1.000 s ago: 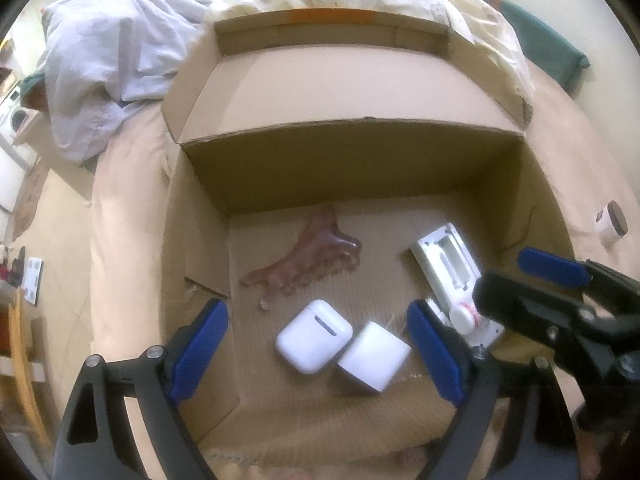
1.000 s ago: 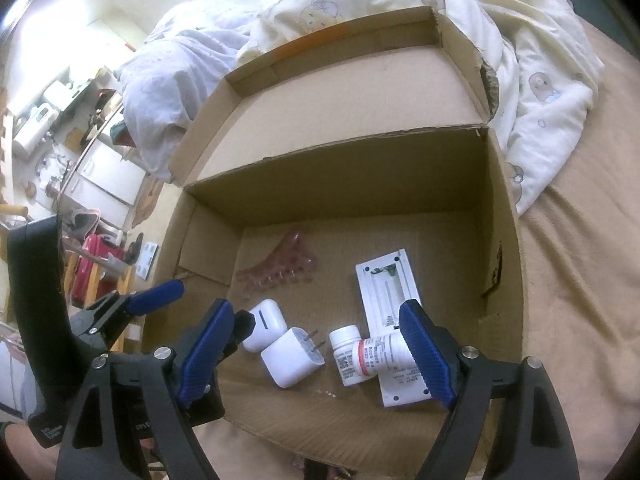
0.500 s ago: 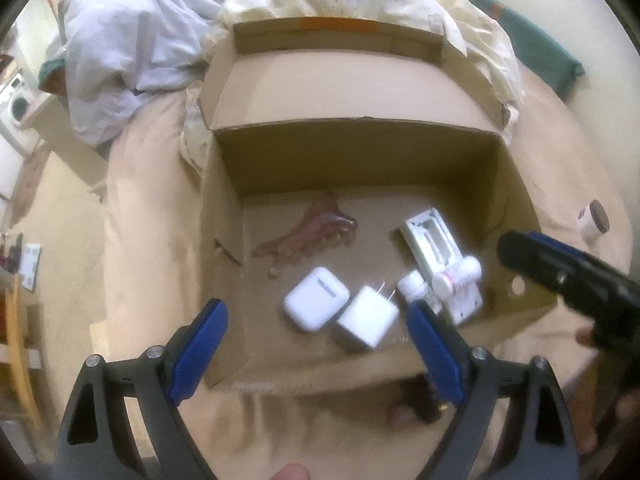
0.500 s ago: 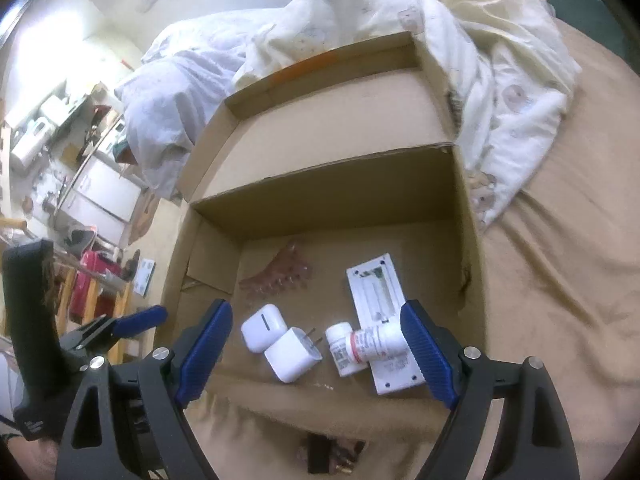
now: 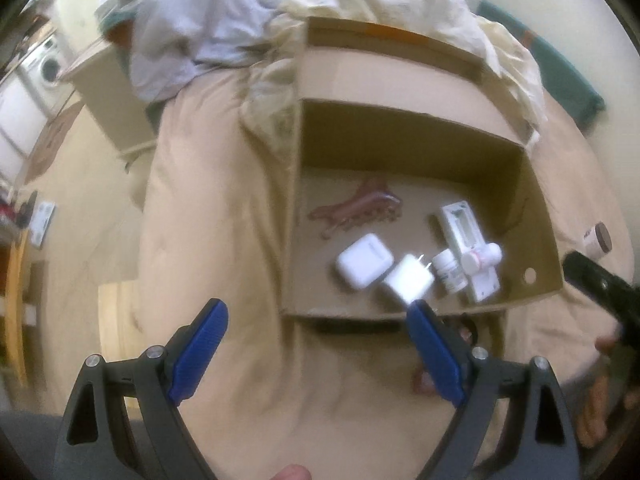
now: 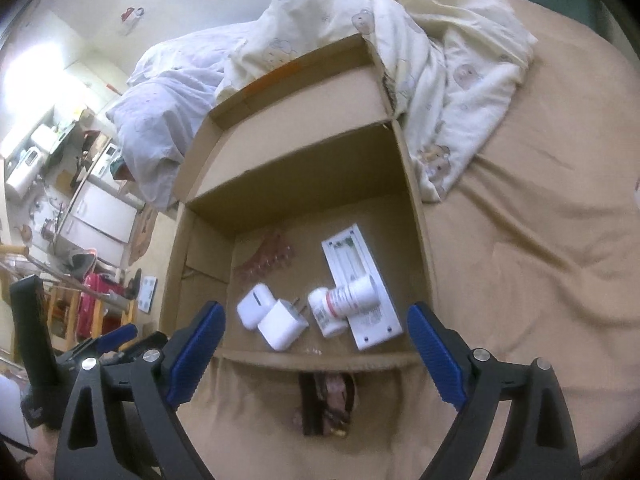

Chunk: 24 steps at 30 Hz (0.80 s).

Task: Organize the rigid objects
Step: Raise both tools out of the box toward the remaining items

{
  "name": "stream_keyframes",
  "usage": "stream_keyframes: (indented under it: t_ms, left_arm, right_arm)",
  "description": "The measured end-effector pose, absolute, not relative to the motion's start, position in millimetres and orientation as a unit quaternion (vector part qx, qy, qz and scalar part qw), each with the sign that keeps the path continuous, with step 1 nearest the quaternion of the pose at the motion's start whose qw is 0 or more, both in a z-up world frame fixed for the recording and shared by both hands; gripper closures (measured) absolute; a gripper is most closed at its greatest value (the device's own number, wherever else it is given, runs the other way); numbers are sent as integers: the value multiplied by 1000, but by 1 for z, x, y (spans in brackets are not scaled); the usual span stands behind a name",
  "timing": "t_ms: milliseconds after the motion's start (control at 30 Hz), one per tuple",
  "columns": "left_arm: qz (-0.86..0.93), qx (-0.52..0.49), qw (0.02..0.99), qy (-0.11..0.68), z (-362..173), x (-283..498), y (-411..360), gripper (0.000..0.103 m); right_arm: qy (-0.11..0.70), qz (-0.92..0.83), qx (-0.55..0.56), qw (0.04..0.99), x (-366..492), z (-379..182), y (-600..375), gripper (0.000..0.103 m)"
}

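My left gripper stood spread and empty over the bedsheet; my right gripper was opening, nothing between its jaws. In the cardboard box lay the earbud case, charger, 2 pill bottles and hair clip, clustered toward the near wall, probably for easy reach.

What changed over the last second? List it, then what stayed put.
Both grippers, left and right, drew back from the box to over the blanket, both empty; the right's jaws are opening. The earbud case, charger, two bottles, white plate and hair claw stayed put.
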<state>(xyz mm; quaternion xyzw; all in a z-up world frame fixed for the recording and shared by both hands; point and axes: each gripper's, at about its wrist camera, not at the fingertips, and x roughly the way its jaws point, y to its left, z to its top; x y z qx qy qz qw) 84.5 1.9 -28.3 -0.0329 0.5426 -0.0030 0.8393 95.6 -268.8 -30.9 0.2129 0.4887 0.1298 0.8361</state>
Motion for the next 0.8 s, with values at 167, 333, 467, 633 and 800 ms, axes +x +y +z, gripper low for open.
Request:
stream_keyframes:
  t_ms: [167, 333, 467, 633, 800]
  left_arm:
    - [13, -51, 834, 549, -36, 72, 16, 13]
    - [21, -64, 816, 574, -54, 69, 21, 13]
    - [17, -60, 806, 589, -72, 72, 11, 13]
    - [-18, -36, 789, 613, -102, 86, -23, 13]
    - [-11, -46, 776, 629, -132, 101, -38, 13]
  right_arm:
    - [495, 125, 213, 833, 79, -34, -269, 5]
    - [520, 122, 220, 816, 67, -47, -267, 5]
    - [533, 115, 218, 810, 68, -55, -266, 5]
    - [554, 114, 235, 791, 76, -69, -262, 5]
    - [561, 121, 234, 785, 80, -73, -258, 5]
